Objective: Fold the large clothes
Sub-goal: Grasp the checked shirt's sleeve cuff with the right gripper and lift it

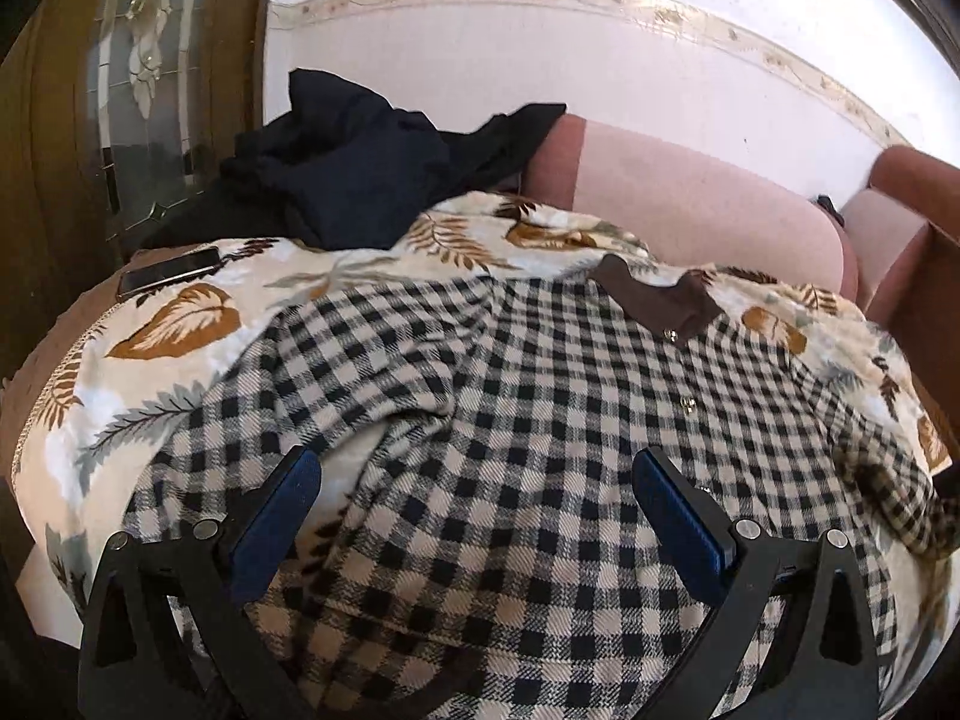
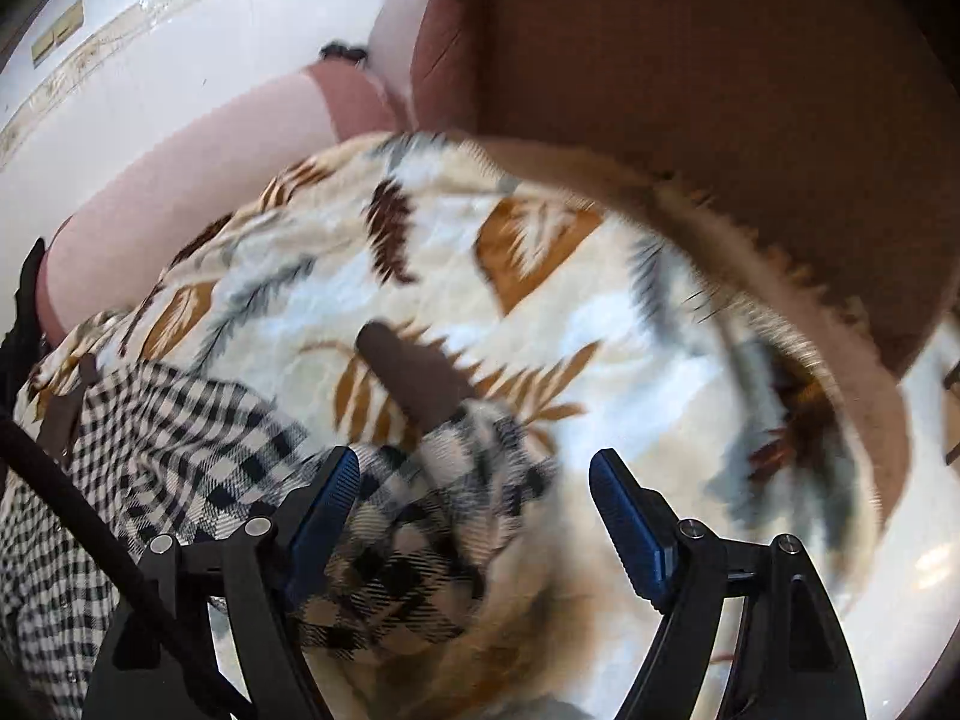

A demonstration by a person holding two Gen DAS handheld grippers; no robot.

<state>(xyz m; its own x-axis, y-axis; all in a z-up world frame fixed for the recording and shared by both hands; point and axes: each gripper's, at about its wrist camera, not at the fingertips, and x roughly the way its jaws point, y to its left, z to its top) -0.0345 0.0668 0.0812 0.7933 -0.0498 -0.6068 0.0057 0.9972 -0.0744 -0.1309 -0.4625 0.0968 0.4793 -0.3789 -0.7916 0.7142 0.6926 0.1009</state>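
A black-and-cream checked shirt (image 1: 540, 396) with a brown collar (image 1: 657, 294) lies spread, front up, on a leaf-patterned blanket (image 1: 174, 324). My left gripper (image 1: 477, 480) is open and hovers just above the shirt's lower body. In the right wrist view the shirt's sleeve (image 2: 420, 480) with a brown cuff (image 2: 414, 375) lies bunched on the blanket (image 2: 540, 276). My right gripper (image 2: 474, 480) is open, with the sleeve between and below its fingers. The view is blurred, so I cannot tell if it touches.
A pile of dark clothes (image 1: 360, 174) sits at the back left against the pink sofa backrest (image 1: 690, 198). A phone (image 1: 168, 273) lies on the blanket's left edge. A brown sofa armrest (image 2: 690, 90) stands at the right. A wooden cabinet (image 1: 90, 120) stands left.
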